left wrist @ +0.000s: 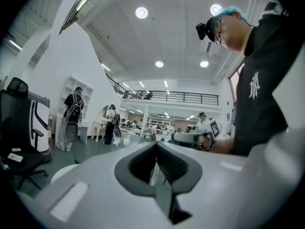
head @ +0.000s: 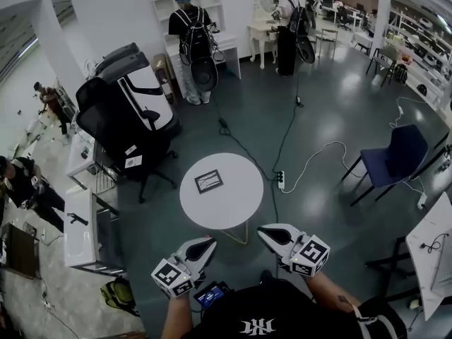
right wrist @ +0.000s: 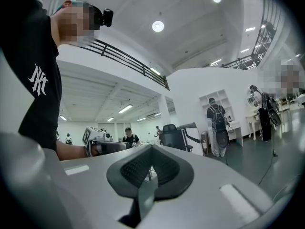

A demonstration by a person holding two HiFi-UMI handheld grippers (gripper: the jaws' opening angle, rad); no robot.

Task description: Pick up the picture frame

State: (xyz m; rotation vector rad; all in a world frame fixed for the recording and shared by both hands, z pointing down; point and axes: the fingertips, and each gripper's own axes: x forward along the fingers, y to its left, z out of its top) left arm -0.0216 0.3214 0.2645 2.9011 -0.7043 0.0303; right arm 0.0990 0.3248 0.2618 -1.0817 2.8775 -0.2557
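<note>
– Tongs nearest: your left tongs (head: 205,244) and right tongs (head: 265,234) are both pressed shut, nothing between them, low by your chest.
– Where's the frame?
– Picture frame (head: 208,181) lies flat on the round counter (head: 236,200), left of its middle. It is straight ahead of your left tongs, with the right tongs somewhat farther off. Long axis runs across your view, slightly skewed.
– Blind spots?
– Neither gripper view shows the frame. Its thickness can't be judged from above.
</note>
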